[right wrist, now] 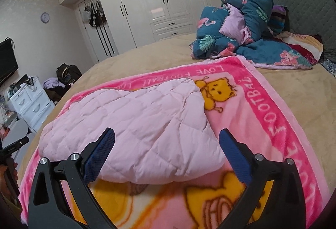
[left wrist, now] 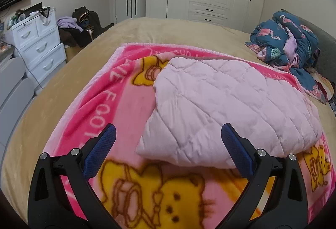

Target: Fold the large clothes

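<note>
Left gripper [left wrist: 168,144] and right gripper [right wrist: 167,144]: jaws spread wide, gripping nothing. The folded pale pink quilted garment [left wrist: 226,107] lies just beyond both sets of fingertips, untouched, resting on the pink cartoon blanket [right wrist: 262,102] spread over the tan bed [left wrist: 168,31].

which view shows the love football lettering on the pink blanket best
The right wrist view: the pink blanket shows "LOVE FOOTBALL" along its far border and "FOOTBALL" down its right border, sharp and uncovered. In the left wrist view the same lettering is blurred, cut off and partly hidden.
</note>
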The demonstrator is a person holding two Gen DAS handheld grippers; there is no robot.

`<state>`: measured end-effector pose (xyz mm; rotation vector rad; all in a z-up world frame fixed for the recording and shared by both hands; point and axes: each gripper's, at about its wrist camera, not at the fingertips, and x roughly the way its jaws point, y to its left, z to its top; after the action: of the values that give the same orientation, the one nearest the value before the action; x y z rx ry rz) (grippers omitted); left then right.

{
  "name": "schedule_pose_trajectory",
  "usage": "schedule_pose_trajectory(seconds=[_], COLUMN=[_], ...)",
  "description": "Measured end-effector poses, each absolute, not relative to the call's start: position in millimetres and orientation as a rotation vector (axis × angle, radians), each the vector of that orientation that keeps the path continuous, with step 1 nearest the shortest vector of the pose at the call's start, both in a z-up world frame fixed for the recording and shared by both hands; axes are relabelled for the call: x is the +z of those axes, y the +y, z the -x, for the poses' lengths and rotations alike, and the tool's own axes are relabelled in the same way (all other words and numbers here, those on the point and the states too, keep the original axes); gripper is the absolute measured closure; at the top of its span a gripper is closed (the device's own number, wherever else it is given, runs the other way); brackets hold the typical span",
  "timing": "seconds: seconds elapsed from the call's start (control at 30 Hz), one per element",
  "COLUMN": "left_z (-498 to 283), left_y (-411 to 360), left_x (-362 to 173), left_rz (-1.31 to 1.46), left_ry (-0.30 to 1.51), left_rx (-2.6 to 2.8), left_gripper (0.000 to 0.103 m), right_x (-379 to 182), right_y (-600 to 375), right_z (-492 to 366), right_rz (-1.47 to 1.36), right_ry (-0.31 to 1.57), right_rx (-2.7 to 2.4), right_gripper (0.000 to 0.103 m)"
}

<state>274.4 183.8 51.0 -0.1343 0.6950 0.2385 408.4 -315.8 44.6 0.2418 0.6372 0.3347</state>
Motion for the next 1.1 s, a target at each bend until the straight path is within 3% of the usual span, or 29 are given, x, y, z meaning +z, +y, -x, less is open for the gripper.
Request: schedule_pose_trajectory(seconds=[0.67,1.1], left_z=[-240,-245], left_y=[172,185], left_x=[32,-11], left_rz=[0.170,0.453], left_ry=[0.745,0.830], left_rx=[0.225,0.166], left_gripper=[0.009,0.009], right_x=[26,-22], right_y=[-321,-326], right_z=[-367,-386], right_rz=[-0.328,-0.537], right_ry=[0.699,0.841], right_rx=[0.324,0.257], right_gripper=[0.004,0.004])
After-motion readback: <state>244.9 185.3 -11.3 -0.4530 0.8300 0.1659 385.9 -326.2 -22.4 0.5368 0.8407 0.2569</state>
